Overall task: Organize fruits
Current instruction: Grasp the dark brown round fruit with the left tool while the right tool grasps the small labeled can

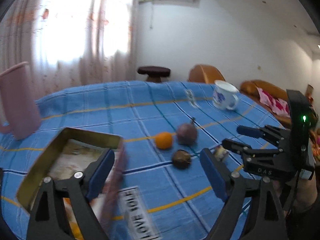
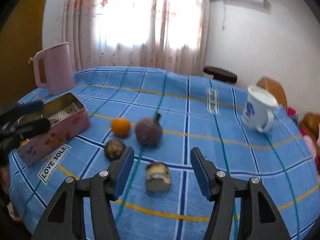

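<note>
Table: a blue checked cloth (image 2: 180,104) covers it, with yellow and dark lines.
Left gripper (image 1: 158,172): its blue-padded jaws stand wide apart with nothing between them; it hangs over the near edge of the tin and the cloth beside it.
Right gripper (image 2: 162,172): its jaws are apart and grip nothing; a small cut piece of fruit (image 2: 158,177) lies on the cloth between them, clear of both pads.
Tin box (image 2: 58,126): pink-sided, open at the top, at the left of the table; something orange shows inside it, too blurred to name.
Orange (image 2: 120,126): on the cloth, just right of the tin.
Purple fruit (image 2: 148,132): round, with a short stalk, just beside the orange.
Dark brown fruit (image 2: 114,149): in front of the orange, near the right gripper's left pad.
Pink jug (image 2: 55,68): upright behind the tin, near the far left edge.
White mug (image 2: 258,110): blue pattern, at the far right, well apart from the fruit.
Label (image 2: 54,163): a white strip reading LOVE SOLE, just in front of the tin.
</note>
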A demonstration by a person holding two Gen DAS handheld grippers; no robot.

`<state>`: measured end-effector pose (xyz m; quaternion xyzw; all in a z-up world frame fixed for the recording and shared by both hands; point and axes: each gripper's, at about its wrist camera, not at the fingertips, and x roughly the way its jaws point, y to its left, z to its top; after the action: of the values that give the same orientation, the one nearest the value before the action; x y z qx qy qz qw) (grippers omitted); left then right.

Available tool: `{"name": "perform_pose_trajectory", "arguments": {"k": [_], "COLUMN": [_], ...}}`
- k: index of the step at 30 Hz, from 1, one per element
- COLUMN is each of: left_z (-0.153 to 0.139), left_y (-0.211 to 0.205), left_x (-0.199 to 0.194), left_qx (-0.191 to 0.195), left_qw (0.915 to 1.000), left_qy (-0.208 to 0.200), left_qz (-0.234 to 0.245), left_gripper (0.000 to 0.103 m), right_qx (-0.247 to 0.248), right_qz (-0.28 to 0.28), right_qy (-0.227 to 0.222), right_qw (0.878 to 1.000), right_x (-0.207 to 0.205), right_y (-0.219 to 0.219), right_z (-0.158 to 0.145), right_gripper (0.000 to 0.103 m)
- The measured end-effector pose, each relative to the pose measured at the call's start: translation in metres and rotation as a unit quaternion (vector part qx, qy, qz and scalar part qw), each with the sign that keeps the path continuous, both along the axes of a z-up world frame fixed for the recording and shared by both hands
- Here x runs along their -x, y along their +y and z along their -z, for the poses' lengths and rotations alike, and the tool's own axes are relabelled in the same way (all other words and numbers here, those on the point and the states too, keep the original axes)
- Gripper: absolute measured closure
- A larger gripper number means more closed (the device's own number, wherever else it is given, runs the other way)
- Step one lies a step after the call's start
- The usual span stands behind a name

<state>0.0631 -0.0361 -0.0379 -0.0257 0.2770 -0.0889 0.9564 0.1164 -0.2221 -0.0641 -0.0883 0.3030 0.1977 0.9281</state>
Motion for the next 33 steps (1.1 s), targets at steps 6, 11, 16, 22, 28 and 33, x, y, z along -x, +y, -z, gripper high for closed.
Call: {"name": "perform_pose_trajectory", "arguments": {"k": [6, 11, 16, 22, 28, 33], "left_z": [0.021, 0.033, 0.044, 0.058, 0.057, 0.054], "left_y": [-0.022, -0.038, -0.051, -0.044, -0.048, -0.046], "left_x": [-0.037, -0.056, -0.069, -0.082, -0.08, -0.079], "left_qx": [-0.005, -0.022, -0.031, -0.005, -0.016, -0.009], "left_qw": [0.9983, 0.9951, 0.9907, 0.9856, 0.9854, 0.9867], "left_qy": [0.055, 0.089, 0.118, 0.156, 0.155, 0.145], "left_qz": [0.019, 0.036, 0.061, 0.064, 0.07, 0.073], "left_gripper": [0.014, 0.022, 0.037, 0.051, 0.063, 0.063], "right_qx": [0.002, -0.001, 0.007, 0.002, 0.006, 0.007], "right_qz": [-0.007, -0.014, -0.029, -0.023, -0.021, -0.025], "right_qy": [0.039, 0.065, 0.083, 0.08, 0.074, 0.054], "right_qw": [0.999, 0.998, 0.996, 0.997, 0.997, 0.998], "right_x": [-0.004, -0.017, -0.022, -0.023, -0.021, -0.015], "right_y": [-0.002, -0.004, 0.004, 0.001, 0.002, 0.003], "right_z": [0.019, 0.026, 0.031, 0.031, 0.029, 0.024], "right_gripper": [0.043, 0.056, 0.067, 0.067, 0.067, 0.068]}}
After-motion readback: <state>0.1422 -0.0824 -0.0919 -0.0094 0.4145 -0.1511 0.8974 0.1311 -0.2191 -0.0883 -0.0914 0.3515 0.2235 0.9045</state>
